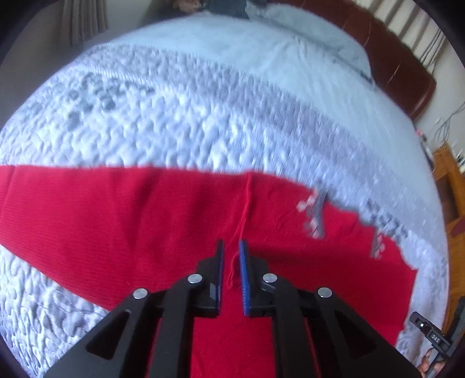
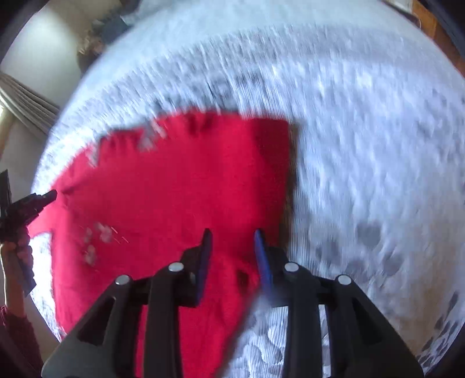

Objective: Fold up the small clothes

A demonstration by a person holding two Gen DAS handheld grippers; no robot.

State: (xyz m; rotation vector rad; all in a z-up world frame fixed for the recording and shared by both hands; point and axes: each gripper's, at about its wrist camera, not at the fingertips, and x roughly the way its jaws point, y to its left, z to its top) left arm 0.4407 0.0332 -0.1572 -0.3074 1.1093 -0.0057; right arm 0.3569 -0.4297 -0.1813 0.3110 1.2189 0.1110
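Note:
A red knit garment lies spread on a white quilted bed cover. In the left wrist view my left gripper hovers over the garment near a seam with a loose red thread; its jaws stand a little apart with nothing between them. In the right wrist view the garment fills the middle and left, with a straight right edge. My right gripper is open above the garment's lower right part. The left gripper shows at the far left edge there. Both views are motion-blurred.
A brown leather headboard stands at the far right. A wooden cabinet stands beside the bed. Curtains and a wall are on the left in the right wrist view. Dark clutter lies beyond the far end of the bed.

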